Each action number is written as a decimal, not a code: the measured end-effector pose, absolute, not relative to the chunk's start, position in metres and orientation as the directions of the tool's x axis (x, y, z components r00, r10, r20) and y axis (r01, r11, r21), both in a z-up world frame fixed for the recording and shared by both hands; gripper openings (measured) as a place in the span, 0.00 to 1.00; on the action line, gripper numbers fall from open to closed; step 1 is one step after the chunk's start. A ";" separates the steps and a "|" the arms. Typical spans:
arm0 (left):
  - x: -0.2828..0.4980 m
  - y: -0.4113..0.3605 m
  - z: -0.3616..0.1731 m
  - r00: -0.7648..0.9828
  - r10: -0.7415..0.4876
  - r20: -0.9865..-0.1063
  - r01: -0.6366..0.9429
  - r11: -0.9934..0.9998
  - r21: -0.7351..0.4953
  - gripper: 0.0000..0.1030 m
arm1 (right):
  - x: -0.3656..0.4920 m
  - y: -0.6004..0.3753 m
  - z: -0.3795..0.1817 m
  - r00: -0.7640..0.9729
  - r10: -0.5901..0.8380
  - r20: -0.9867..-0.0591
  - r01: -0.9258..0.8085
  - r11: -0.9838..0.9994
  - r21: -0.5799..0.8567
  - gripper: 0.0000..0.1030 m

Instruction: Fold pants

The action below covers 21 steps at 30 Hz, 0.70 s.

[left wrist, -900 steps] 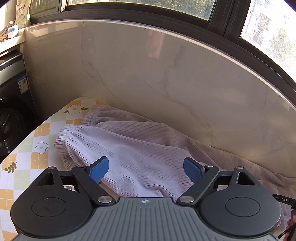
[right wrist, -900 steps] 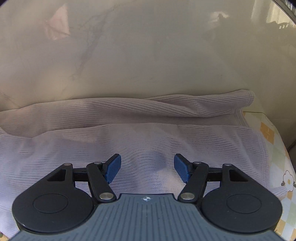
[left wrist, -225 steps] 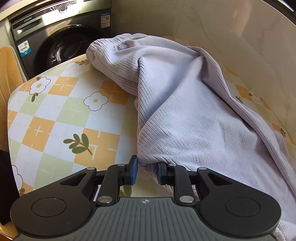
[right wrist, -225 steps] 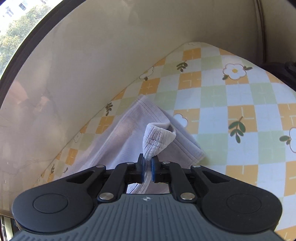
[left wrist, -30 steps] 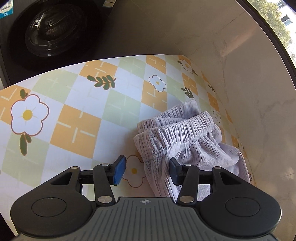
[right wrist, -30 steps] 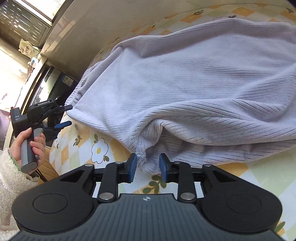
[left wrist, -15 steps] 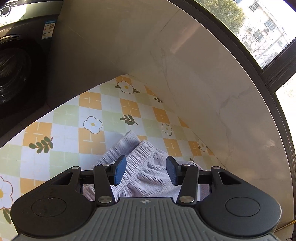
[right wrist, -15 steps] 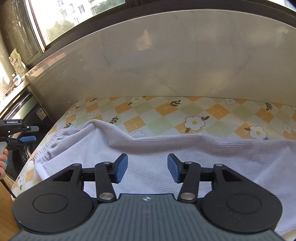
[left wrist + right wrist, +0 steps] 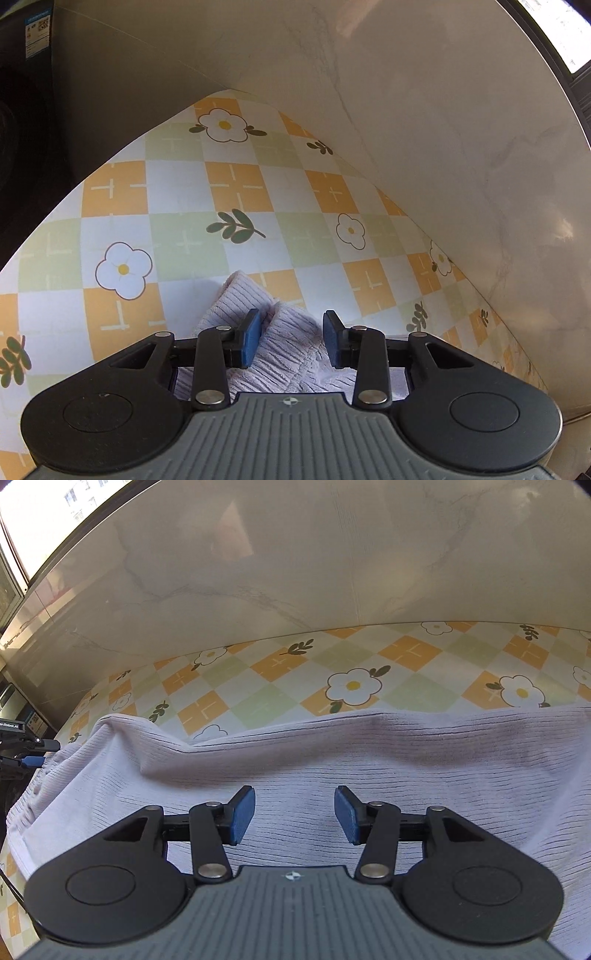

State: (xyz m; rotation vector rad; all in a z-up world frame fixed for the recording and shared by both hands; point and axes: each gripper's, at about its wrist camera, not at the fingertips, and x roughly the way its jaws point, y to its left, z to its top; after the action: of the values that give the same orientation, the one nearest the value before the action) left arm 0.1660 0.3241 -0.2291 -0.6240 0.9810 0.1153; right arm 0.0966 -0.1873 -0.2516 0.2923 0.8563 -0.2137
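Observation:
The pale lilac ribbed pants [image 9: 369, 760] lie spread across the flower-patterned tablecloth [image 9: 280, 664]. My right gripper [image 9: 294, 818] hovers open over their middle, with nothing pinched between its blue pads. In the left wrist view, the gathered end of the pants [image 9: 240, 295] lies on the tablecloth [image 9: 177, 206] and runs back under the tool. My left gripper [image 9: 293, 340] straddles a ridge of that fabric. Its jaws are closing, with a gap still showing at the right pad. The left gripper [image 9: 40, 753] also shows at the far left of the right wrist view, at the pants' end.
A marble wall [image 9: 443, 129] runs close behind the table and meets it along the far edge. A dark washing machine [image 9: 22, 110] stands beyond the table's left end. A window frame [image 9: 44, 565] sits above the wall.
The left gripper has swung over the gathered end toward the wall and its jaws have narrowed around the fabric. The right gripper let go of the pants' edge, opened wider and moved over their middle.

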 end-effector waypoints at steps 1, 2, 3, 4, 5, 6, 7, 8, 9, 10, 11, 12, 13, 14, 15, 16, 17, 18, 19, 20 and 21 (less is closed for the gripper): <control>0.168 0.319 -0.232 0.554 -0.165 -0.816 -0.359 0.837 -0.413 0.43 | 0.096 -0.189 -0.253 0.636 -0.067 -0.769 0.309 0.935 0.174 0.49; 0.170 0.315 -0.233 0.549 -0.155 -0.821 -0.354 0.847 -0.396 0.44 | 0.096 -0.191 -0.254 0.634 -0.065 -0.770 0.316 0.931 0.182 0.49; 0.171 0.311 -0.235 0.544 -0.145 -0.827 -0.350 0.856 -0.380 0.44 | 0.096 -0.192 -0.255 0.634 -0.062 -0.771 0.320 0.929 0.188 0.49; 0.171 0.306 -0.235 0.542 -0.125 -0.831 -0.344 0.869 -0.355 0.43 | 0.095 -0.192 -0.256 0.635 -0.060 -0.770 0.321 0.927 0.193 0.49; 0.170 0.302 -0.234 0.544 -0.104 -0.833 -0.341 0.879 -0.332 0.38 | 0.095 -0.192 -0.256 0.636 -0.058 -0.769 0.321 0.927 0.195 0.49; 0.166 0.295 -0.231 0.549 -0.074 -0.832 -0.331 0.895 -0.299 0.36 | 0.095 -0.192 -0.256 0.637 -0.058 -0.768 0.320 0.927 0.196 0.49; 0.164 0.286 -0.228 0.562 -0.044 -0.826 -0.314 0.913 -0.262 0.30 | 0.095 -0.191 -0.255 0.639 -0.058 -0.767 0.320 0.927 0.196 0.49; 0.159 0.280 -0.224 0.573 -0.021 -0.819 -0.308 0.921 -0.239 0.27 | 0.095 -0.191 -0.255 0.641 -0.060 -0.765 0.319 0.927 0.195 0.49; 0.152 0.275 -0.219 0.593 0.009 -0.805 -0.303 0.929 -0.213 0.26 | 0.095 -0.190 -0.254 0.644 -0.061 -0.763 0.318 0.928 0.194 0.49; 0.143 0.269 -0.212 0.619 0.030 -0.785 -0.297 0.934 -0.200 0.25 | 0.095 -0.189 -0.253 0.647 -0.063 -0.760 0.316 0.929 0.191 0.49; 0.131 0.266 -0.203 0.651 0.045 -0.758 -0.298 0.933 -0.200 0.24 | 0.095 -0.187 -0.251 0.652 -0.065 -0.756 0.310 0.932 0.187 0.49; 0.123 0.265 -0.196 0.672 0.056 -0.738 -0.302 0.931 -0.205 0.23 | 0.096 -0.185 -0.249 0.656 -0.066 -0.752 0.303 0.935 0.182 0.49; 0.114 0.266 -0.189 0.692 0.075 -0.718 -0.315 0.926 -0.206 0.23 | 0.097 -0.182 -0.247 0.659 -0.066 -0.749 0.293 0.940 0.175 0.49; 0.108 0.270 -0.182 0.706 0.100 -0.701 -0.335 0.919 -0.207 0.22 | 0.099 -0.179 -0.246 0.662 -0.066 -0.747 0.281 0.945 0.165 0.49; 0.104 0.276 -0.176 0.714 0.126 -0.689 -0.363 0.908 -0.210 0.22 | 0.102 -0.176 -0.245 0.661 -0.065 -0.747 0.272 0.949 0.159 0.49; 0.103 0.284 -0.173 0.717 0.146 -0.681 -0.388 0.896 -0.217 0.22 | 0.106 -0.173 -0.246 0.659 -0.063 -0.749 0.263 0.953 0.151 0.49; 0.104 0.291 -0.171 0.716 0.156 -0.681 -0.402 0.889 -0.218 0.22 | 0.109 -0.171 -0.247 0.657 -0.061 -0.752 0.260 0.954 0.150 0.49; 0.107 0.295 -0.172 0.712 0.158 -0.684 -0.407 0.887 -0.218 0.23 | 0.112 -0.169 -0.249 0.655 -0.055 -0.754 0.258 0.954 0.155 0.49; 0.114 0.299 -0.176 0.705 0.162 -0.690 -0.415 0.883 -0.217 0.23 | 0.114 -0.168 -0.251 0.654 -0.045 -0.756 0.259 0.951 0.168 0.49; 0.121 0.299 -0.181 0.697 0.172 -0.696 -0.416 0.888 -0.197 0.23 | 0.116 -0.169 -0.252 0.652 -0.043 -0.757 0.267 0.947 0.177 0.49; 0.127 0.297 -0.188 0.692 0.187 -0.697 -0.412 0.896 -0.169 0.23 | 0.116 -0.169 -0.253 0.651 -0.043 -0.758 0.275 0.944 0.182 0.49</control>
State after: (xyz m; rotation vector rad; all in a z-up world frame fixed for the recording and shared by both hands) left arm 0.1268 0.2970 -0.1881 -0.3262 0.7347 0.3408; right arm 0.1164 -0.1692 -0.2530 0.2939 0.8462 -0.1837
